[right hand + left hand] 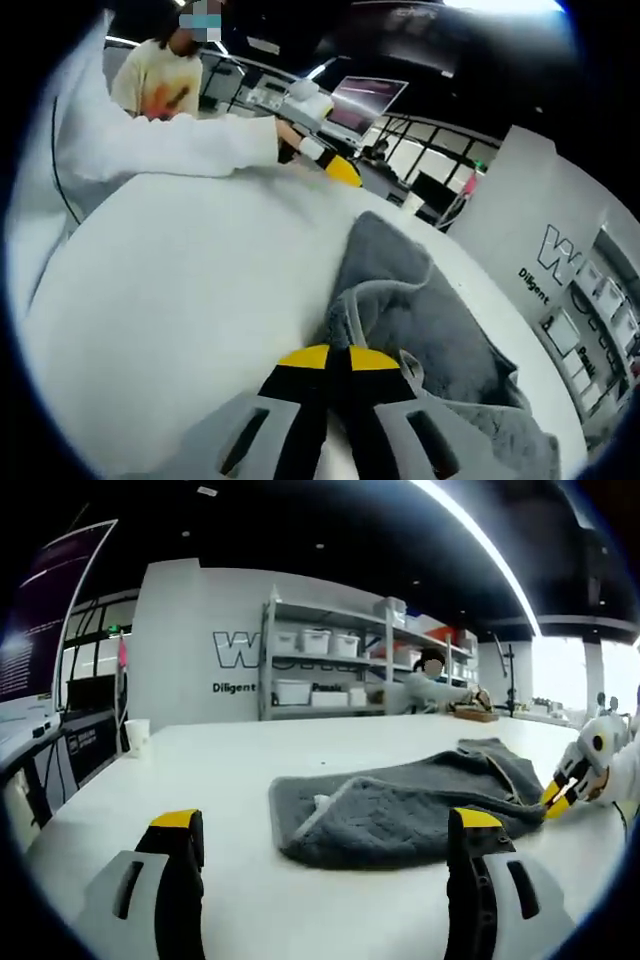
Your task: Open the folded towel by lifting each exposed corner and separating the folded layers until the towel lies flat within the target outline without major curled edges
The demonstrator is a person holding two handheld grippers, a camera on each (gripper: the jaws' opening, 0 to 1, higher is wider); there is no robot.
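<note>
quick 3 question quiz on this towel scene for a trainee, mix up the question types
1. True or false: the grey towel already lies fully flat on the white table.
2. Which gripper is closed at the towel's edge? A) left gripper B) right gripper C) both
3. Fill in: the jaws of the left gripper stand ____, with the towel beyond them.

Key
1. False: it is bunched, with folded layers and a raised edge.
2. B: in the left gripper view its yellow tips meet at the towel's right edge; whether cloth is pinched between them is not clear.
3. Open, apart and holding nothing.
</note>
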